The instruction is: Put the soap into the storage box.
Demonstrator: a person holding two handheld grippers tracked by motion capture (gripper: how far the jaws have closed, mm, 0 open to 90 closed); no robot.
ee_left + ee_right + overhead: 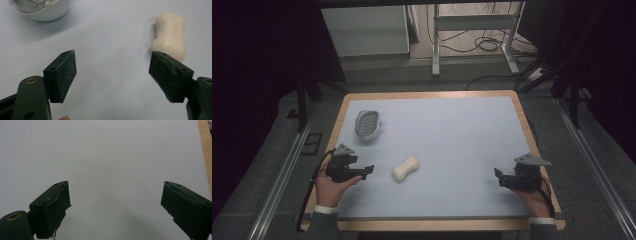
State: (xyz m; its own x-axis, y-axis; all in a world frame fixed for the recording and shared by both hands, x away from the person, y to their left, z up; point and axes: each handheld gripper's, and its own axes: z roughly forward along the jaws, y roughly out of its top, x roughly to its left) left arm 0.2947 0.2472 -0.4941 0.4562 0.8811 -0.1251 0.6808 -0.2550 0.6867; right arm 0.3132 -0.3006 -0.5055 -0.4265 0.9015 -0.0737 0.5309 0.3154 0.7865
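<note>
High view: soap bar (406,168) lies on the blue mat (452,140) just right of the left gripper (368,171), soap dish (367,124) farther back-left, right gripper (498,176) well apart near the right edge, so the likely step is the left picking up the bar; best to slide over and centre it across the narrow waist before closing. Left gripper view: jaws wide open, holding nothing, bar (171,35) just beyond the right-hand jaw, not btwn them, dish (43,10) at top left. Right gripper view: jaws wide open w/ bare mat btwn, nothing held or touched.

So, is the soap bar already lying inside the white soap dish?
No, the soap bar lies on the bare blue mat, apart from the white soap dish, near the open left gripper.
</note>
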